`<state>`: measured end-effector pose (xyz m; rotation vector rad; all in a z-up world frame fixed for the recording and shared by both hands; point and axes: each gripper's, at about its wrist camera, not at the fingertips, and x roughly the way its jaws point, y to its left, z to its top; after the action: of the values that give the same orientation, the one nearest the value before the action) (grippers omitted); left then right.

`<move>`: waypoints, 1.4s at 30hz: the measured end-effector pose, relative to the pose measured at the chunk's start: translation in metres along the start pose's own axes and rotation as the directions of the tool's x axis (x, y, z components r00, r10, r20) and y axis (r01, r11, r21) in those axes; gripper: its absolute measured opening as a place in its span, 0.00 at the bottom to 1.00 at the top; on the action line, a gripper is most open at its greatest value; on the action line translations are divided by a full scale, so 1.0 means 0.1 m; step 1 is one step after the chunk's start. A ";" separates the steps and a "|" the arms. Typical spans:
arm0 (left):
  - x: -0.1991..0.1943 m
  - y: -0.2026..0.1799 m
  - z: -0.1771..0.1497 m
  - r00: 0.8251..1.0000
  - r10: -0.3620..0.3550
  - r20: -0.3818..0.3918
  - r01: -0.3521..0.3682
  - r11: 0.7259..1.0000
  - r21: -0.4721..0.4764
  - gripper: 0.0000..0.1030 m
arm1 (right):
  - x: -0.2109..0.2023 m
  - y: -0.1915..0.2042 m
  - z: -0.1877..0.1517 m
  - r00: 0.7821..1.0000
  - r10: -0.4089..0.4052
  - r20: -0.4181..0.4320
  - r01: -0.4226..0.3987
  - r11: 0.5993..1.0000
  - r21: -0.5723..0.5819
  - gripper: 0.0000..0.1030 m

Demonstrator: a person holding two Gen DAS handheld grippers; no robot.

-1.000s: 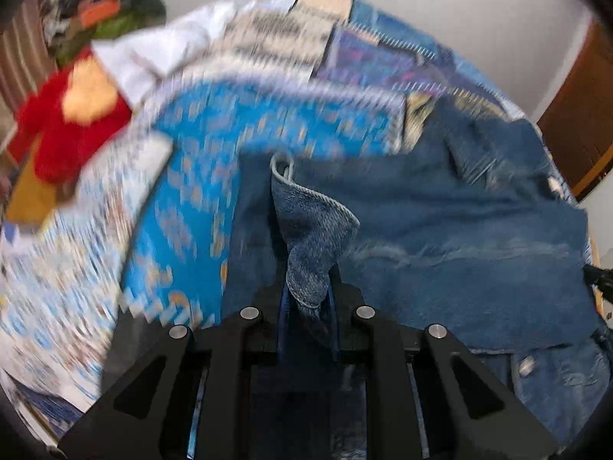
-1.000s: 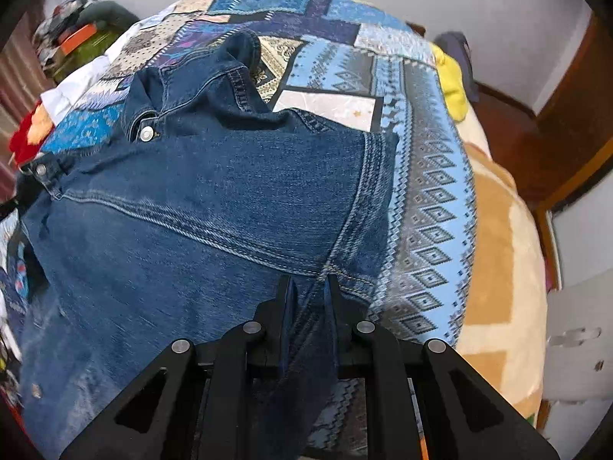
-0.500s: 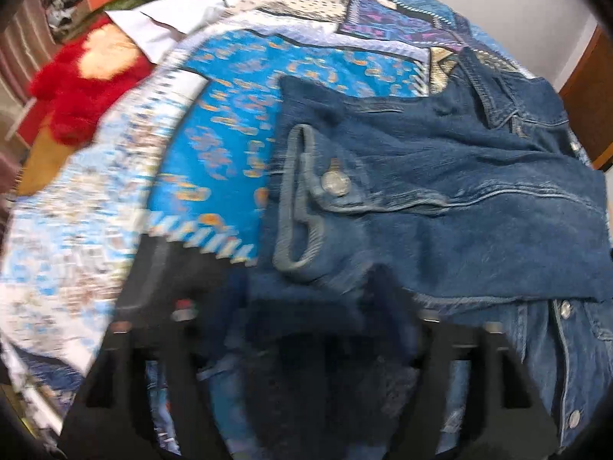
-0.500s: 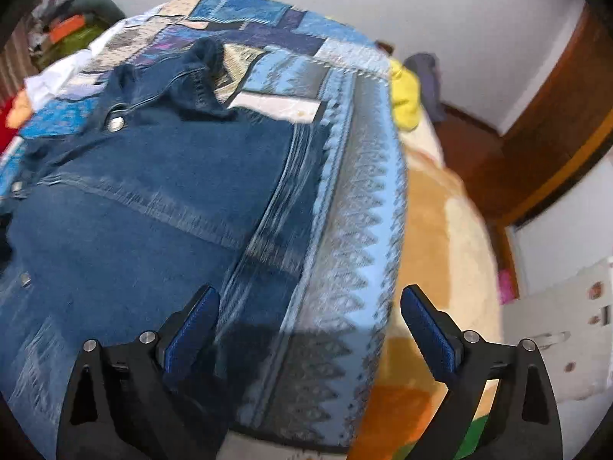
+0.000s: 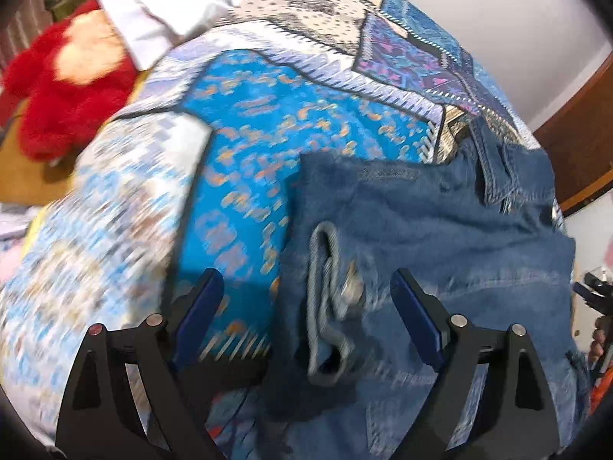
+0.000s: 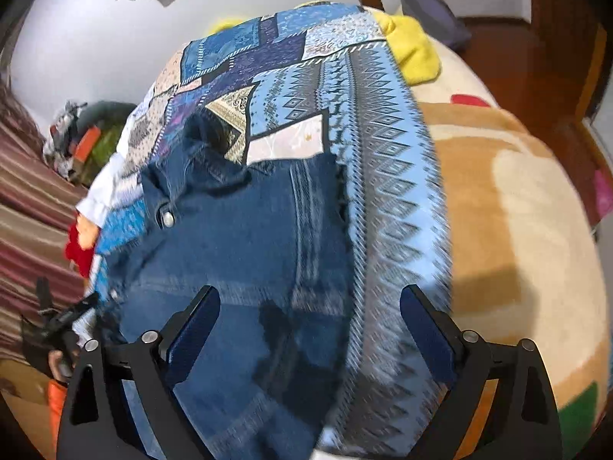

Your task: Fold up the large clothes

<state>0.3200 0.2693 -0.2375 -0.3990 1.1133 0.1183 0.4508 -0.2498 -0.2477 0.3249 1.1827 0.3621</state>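
Left tongs [image 5: 306, 322]: tilted steeply downward, jaws wide apart and opening, blue pads pressing on nothing. Right tongs [image 6: 310, 329]: same downward tilt, jaws wide apart but closing slightly, nothing gripped.

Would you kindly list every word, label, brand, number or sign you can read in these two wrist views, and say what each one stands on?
None can be read in either view.
The denim jacket shows a metal button, too blurred to show any stamp.
The patchwork quilt bears only patterns, no letters.
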 end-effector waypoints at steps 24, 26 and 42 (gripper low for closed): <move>0.28 0.19 0.38 0.983 0.172 0.058 -0.174 0.985 0.021 0.17 | 1.13 0.93 1.18 0.988 -0.137 0.065 0.151 0.932 -0.328 0.15; 0.31 0.19 0.40 0.983 0.174 0.060 -0.175 0.984 0.017 0.18 | 1.20 0.97 1.17 0.978 -0.190 0.081 0.206 0.912 -0.355 0.15; 0.22 0.17 0.31 0.986 0.164 0.014 -0.164 0.986 -0.006 0.36 | 0.88 0.74 0.95 0.919 -0.383 0.094 0.389 0.845 -0.366 0.94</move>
<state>0.3509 0.2937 -0.2497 -0.3096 1.1313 0.2689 0.5615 -0.1504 -0.2561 -0.2497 1.1025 0.2237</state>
